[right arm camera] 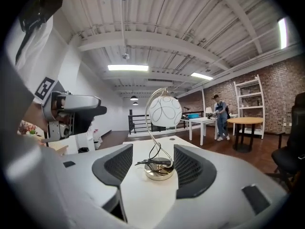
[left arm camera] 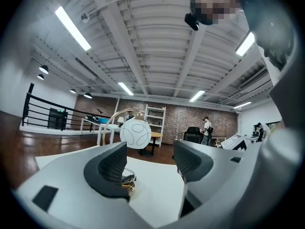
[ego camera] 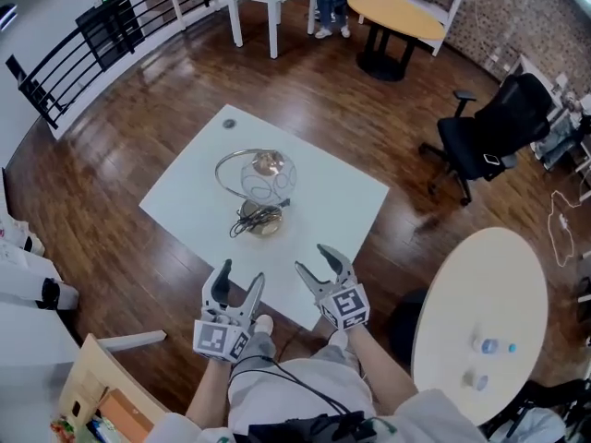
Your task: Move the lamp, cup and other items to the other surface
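Note:
A table lamp (ego camera: 262,192) with a curved metal stem, a round patterned glass shade and a gold base wrapped in black cord stands in the middle of the white square table (ego camera: 185,201). Both grippers hover over the table's near edge, well short of the lamp. My left gripper (ego camera: 236,284) is open and empty; in its own view the shade (left arm camera: 135,133) shows past the jaws and the left jaw half hides the base. My right gripper (ego camera: 319,264) is also open and empty, and the lamp (right arm camera: 163,128) shows far beyond the gap between its jaws.
A small round dark thing (ego camera: 229,124) lies at the square table's far corner. A round white table (ego camera: 462,284) at the right holds a small bottle (ego camera: 494,346) and a cup (ego camera: 475,378). A black office chair (ego camera: 489,137) stands beyond it. A railing (ego camera: 92,44) runs along the left.

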